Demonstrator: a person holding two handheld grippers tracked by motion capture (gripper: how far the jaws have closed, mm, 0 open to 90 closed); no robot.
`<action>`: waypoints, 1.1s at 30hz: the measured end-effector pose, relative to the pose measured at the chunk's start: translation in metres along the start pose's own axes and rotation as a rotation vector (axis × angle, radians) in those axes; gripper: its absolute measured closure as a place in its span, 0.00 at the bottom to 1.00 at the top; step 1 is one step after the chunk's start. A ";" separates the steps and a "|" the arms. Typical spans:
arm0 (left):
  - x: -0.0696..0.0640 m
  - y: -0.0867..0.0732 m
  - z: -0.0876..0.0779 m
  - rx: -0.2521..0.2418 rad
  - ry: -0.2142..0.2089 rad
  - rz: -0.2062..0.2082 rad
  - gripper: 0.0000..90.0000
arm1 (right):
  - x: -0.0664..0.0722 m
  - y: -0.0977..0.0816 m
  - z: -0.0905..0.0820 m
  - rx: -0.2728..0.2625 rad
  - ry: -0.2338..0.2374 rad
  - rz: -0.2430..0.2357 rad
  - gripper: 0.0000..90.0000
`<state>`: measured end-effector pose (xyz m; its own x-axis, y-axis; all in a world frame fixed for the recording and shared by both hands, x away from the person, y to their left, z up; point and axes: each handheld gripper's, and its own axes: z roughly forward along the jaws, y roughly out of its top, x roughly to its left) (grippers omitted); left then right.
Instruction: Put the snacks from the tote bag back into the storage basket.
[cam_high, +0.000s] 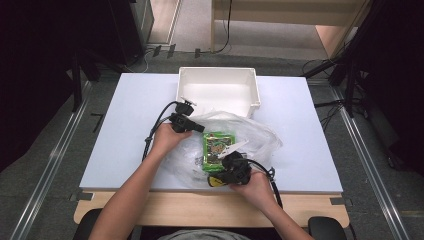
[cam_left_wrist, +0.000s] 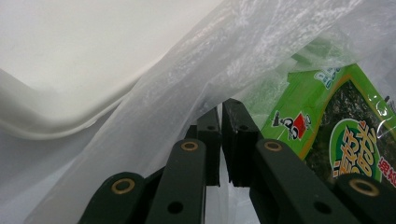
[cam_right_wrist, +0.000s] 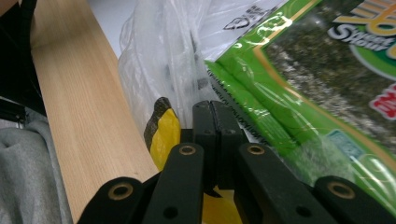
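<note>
Crinkly clear plastic bag pinched by both closed grippers, glossy green packet inside

- A pale table spans the middle of the frame, with a wooden edge along its lower side.
- A white bin sits at upper centre, open side up.
- A crumpled clear plastic bag lies just below the bin, touching its front wall.
- A green snack packet shows inside the bag at centre.
- The left gripper meets the bag's left edge.
- The right gripper is at the bag's lower edge, with a small yellow thing just below it.
</note>
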<state>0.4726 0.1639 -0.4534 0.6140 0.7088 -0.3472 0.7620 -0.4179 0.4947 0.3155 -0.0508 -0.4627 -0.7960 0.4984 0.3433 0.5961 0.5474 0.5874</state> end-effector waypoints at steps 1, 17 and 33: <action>0.000 0.000 0.000 0.000 0.001 0.000 0.97 | 0.001 0.000 0.002 0.002 0.006 0.000 1.00; -0.001 0.000 -0.002 -0.012 0.018 0.007 0.96 | 0.013 -0.004 0.011 0.042 0.048 -0.039 1.00; -0.003 0.000 -0.005 -0.020 0.006 0.011 0.96 | 0.011 -0.009 -0.012 -0.029 0.015 -0.054 0.84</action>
<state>0.4698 0.1640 -0.4482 0.6207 0.7081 -0.3368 0.7512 -0.4140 0.5141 0.3001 -0.0579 -0.4549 -0.8284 0.4588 0.3214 0.5494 0.5536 0.6258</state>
